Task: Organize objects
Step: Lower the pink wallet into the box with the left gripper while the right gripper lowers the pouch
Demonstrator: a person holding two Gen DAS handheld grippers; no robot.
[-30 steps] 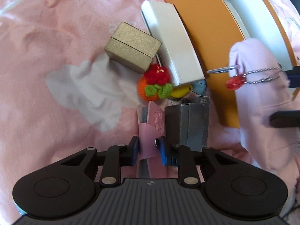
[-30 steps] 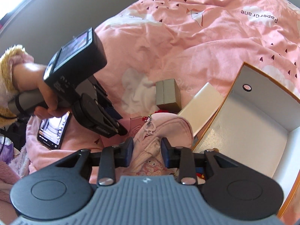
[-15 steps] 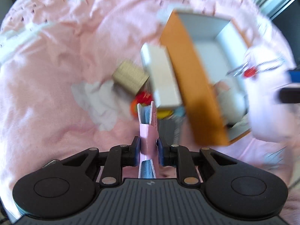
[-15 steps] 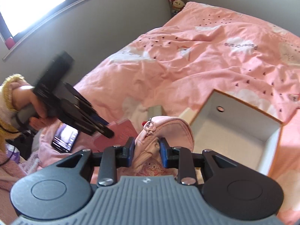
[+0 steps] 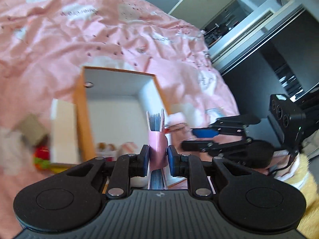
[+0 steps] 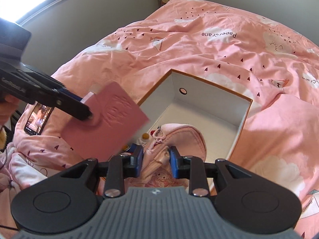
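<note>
The left gripper (image 5: 158, 157) is clamping a pink passport holder (image 6: 105, 119) in its jaws; the right gripper (image 6: 156, 164) is pinching a pink pouch (image 6: 175, 139), both hanging over the open orange box (image 6: 209, 107).
</note>
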